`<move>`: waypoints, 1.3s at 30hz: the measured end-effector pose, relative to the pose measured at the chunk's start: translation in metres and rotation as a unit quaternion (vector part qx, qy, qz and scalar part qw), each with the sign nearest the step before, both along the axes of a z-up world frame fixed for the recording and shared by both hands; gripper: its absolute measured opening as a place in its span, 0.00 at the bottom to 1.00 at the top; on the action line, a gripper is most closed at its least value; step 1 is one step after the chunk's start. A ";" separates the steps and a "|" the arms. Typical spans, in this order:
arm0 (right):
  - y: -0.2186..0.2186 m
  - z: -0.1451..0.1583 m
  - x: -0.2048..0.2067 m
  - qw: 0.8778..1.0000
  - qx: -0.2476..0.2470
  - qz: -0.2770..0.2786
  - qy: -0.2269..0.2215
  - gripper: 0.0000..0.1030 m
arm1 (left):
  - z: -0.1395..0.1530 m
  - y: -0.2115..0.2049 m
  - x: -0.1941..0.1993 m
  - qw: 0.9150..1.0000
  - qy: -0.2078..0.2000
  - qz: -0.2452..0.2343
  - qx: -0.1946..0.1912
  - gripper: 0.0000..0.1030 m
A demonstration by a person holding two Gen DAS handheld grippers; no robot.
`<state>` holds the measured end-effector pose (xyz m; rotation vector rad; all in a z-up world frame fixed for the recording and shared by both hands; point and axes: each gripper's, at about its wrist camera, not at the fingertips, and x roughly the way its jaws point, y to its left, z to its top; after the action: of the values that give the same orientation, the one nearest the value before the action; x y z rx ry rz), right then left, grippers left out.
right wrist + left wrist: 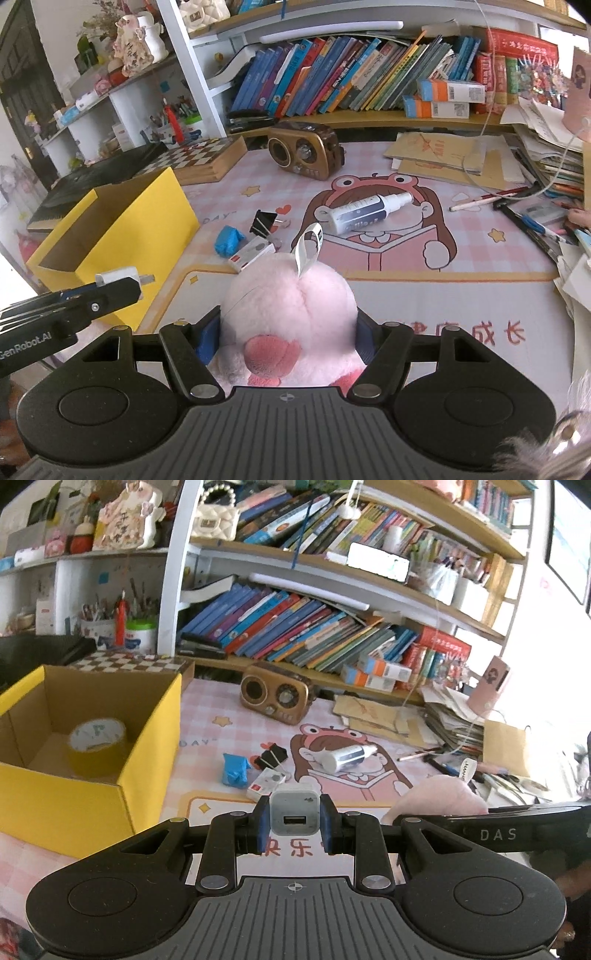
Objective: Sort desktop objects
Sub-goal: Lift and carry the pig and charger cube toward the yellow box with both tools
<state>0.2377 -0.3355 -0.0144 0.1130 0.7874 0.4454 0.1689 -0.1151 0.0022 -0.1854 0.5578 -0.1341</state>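
Currently we grip the white USB charger (294, 809) in the left tongs (294, 821), clamped by its sides, yellow box (85, 805) to their left for drop-off. Right tongs (290, 334) squeeze the pink plush toy (291, 299); spray bottle (364, 212) and binder clip (263, 222) wait ahead.

The tape roll (98, 740) lies in the box (147, 746), left of the clip (272, 757) and bottle (349, 757).

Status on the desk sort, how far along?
Done: tape roll lies in the yellow box. In hand: left gripper clamps a USB charger; right gripper clamps a pink plush. Left on the mat: spray bottle, binder clip, blue wad, small white box.
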 end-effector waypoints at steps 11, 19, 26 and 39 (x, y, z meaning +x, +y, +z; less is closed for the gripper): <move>0.038 0.010 -0.038 1.000 -0.008 -0.007 -0.009 0.65 | 0.004 0.046 -0.041 1.000 -0.009 -0.001 -0.017 0.25; 0.073 0.011 -0.069 1.000 -0.013 -0.003 -0.003 0.65 | 0.005 0.073 -0.068 1.000 -0.007 -0.010 -0.019 0.25; 0.093 0.009 -0.099 1.000 -0.005 -0.016 -0.004 0.65 | 0.005 0.091 -0.089 1.000 0.000 -0.024 -0.013 0.25; 0.126 0.000 -0.149 1.000 0.008 -0.013 0.016 0.65 | 0.002 0.120 -0.133 1.000 0.003 -0.027 -0.009 0.25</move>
<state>0.0891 -0.2092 -0.0142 0.1460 0.8135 0.4257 0.0360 0.0045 0.0043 -0.1877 0.5672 -0.1901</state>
